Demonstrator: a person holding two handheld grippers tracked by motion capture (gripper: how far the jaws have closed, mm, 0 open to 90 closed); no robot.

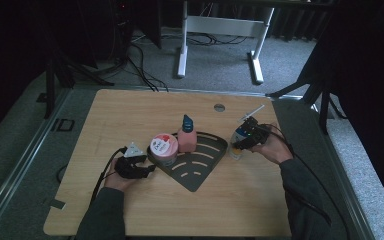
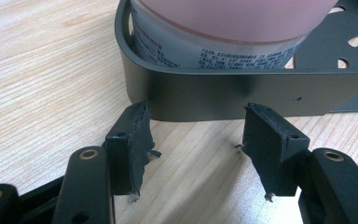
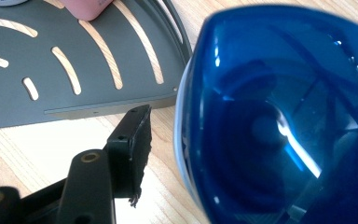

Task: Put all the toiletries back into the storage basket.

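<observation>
**Blue-capped bottle at the rack's right corner, tongs closing in**

The right tongs point(image 1: 241, 141) sit at the blue-capped bottle point(image 1: 238, 140), which stands on the desk point(image 1: 130, 110) just beside the right corner of the dark slotted corner rack point(image 1: 207, 167), toward the desk's right edge. In the right gripper view the blue cap point(image 3: 279, 116) looms large next to one pad point(image 3: 137, 135); that pad stands apart from the bottle, and the other pad is hidden behind the cap, so I cannot tell whether the tongs are gripping yet. The left tongs point(image 2: 196, 140) are moderately wide and empty, their tips at the outer wall of the rack point(image 2: 242, 93), just in front of the round pink-lidded tub point(image 1: 163, 147) inside it. A pink bottle with a dark nozzle point(image 1: 186, 135) stands in the rack behind the tub.

What could go wrong: the blue-capped bottle is tall and narrow, so a pad meeting it off-centre may tip it against the rack's edge or roll it toward the desk's right edge. A hold high on the smooth cap could slip. The left tongs, pressed to the rack wall, could shove the whole rack and its contents.

The desk is pale wood grain with a round cable port near its far edge. Beyond lie grey carpet, trailing cables, white desk legs and dark curtains.
</observation>
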